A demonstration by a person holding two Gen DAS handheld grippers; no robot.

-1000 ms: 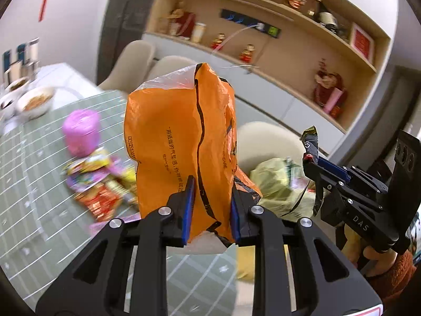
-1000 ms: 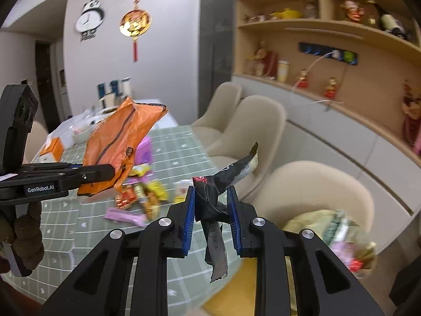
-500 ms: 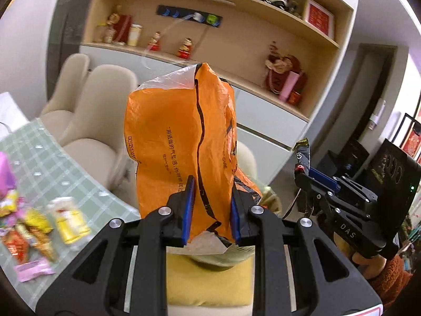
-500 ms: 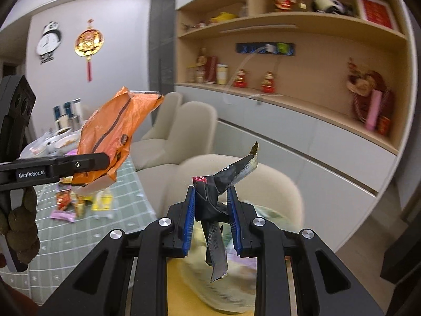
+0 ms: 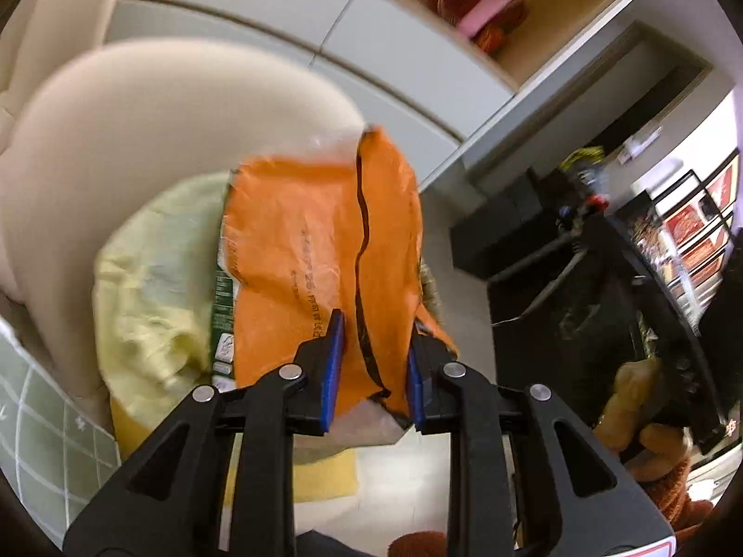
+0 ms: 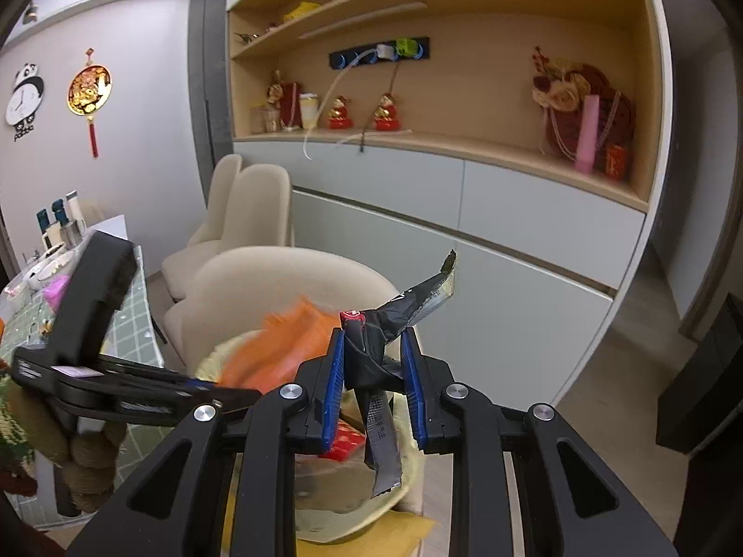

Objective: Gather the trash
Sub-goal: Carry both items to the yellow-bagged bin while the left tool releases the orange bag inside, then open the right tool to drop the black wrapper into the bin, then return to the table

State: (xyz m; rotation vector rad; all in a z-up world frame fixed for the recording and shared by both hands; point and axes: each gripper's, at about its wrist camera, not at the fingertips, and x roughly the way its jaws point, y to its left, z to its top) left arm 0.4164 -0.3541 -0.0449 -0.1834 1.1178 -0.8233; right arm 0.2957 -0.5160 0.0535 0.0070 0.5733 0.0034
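My left gripper (image 5: 374, 364) is clamped on the orange wrapper (image 5: 320, 255) over the yellow-lined bin (image 5: 139, 278), and my right gripper (image 6: 374, 383) pinches the black wrapper (image 6: 378, 352) above it too. Worry: light plastic could drift past the rim or cling to the pads.

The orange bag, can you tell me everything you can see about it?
The orange bag is a crinkly, thin plastic wrapper with a dark stripe down it, small dark printing, and a clear torn-looking top edge. The left gripper is shut on its lower part, holding it upright. It hangs over the open bin lined with a pale yellow bag. In the right wrist view it looks blurred.
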